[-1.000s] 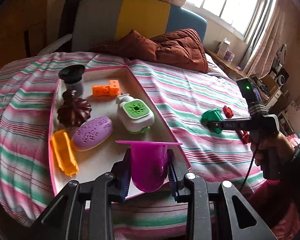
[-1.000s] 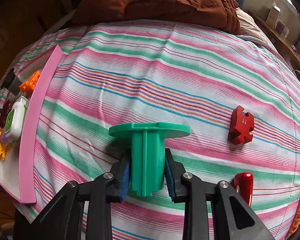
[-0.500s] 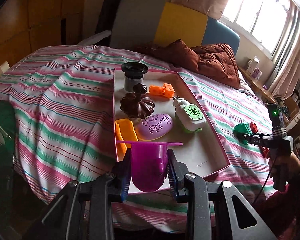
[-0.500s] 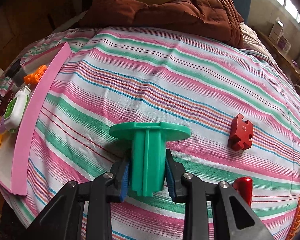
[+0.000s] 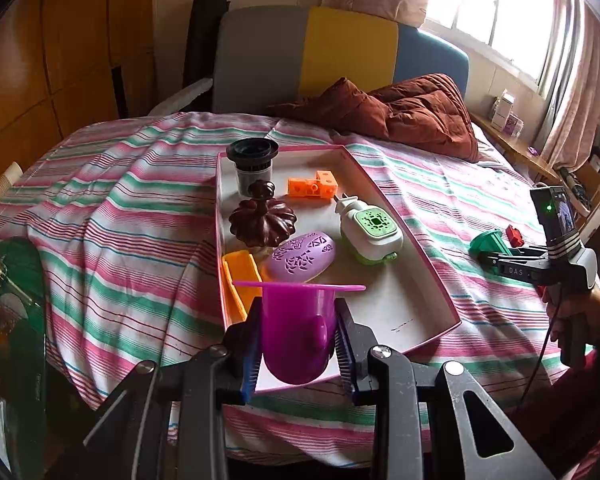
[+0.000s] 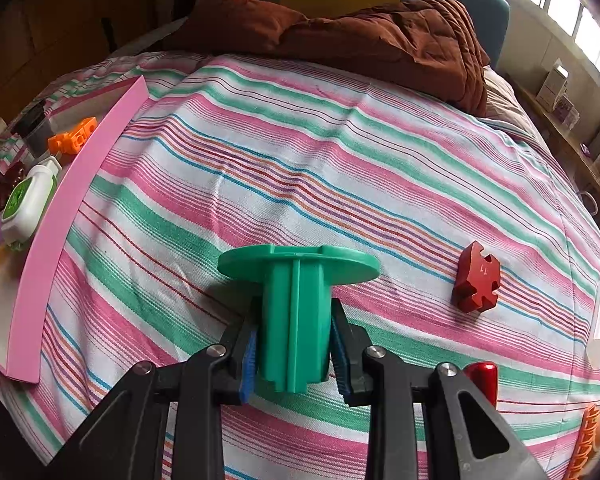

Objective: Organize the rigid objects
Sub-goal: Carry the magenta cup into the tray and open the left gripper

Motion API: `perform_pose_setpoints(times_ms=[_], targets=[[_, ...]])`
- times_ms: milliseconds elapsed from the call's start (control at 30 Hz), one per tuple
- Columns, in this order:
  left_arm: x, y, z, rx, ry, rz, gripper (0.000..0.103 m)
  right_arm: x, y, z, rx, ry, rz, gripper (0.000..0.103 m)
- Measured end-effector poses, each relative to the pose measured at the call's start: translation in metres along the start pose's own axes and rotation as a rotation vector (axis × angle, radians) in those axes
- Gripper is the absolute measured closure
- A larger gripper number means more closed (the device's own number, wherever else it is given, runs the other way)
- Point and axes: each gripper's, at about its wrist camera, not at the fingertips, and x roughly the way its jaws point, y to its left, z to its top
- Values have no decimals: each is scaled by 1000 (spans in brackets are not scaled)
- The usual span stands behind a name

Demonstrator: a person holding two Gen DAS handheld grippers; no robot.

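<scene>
Over the near end of the pink-rimmed white tray (image 5: 428,264), the left gripper (image 5: 298,344) clamps a magenta flanged plastic cup (image 5: 296,328); released carelessly, it could topple onto the orange trough (image 5: 240,280). The right gripper (image 6: 292,350) clamps a green flanged spool (image 6: 296,312) above the striped bed (image 6: 300,160); it might slip.

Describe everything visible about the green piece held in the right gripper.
The green piece looks like glossy moulded plastic: a ribbed cylindrical stem topped by a flat round flange. It stands upright, flange up, with the right gripper shut on its stem, blue pads pressing either side. It sits over the striped bedspread; whether its base touches the cloth is hidden.
</scene>
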Motion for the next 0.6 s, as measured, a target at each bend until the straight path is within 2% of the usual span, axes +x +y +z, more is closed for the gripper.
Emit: perform_pose_setpoints(times_ms=[267,600], targets=[[13,-9,1,11,34,-24,71,0,3,0,-5,-9,-12,73],[32,3,-2,-63,101,-91,71,2,3,2,-11,-8,-12,73]])
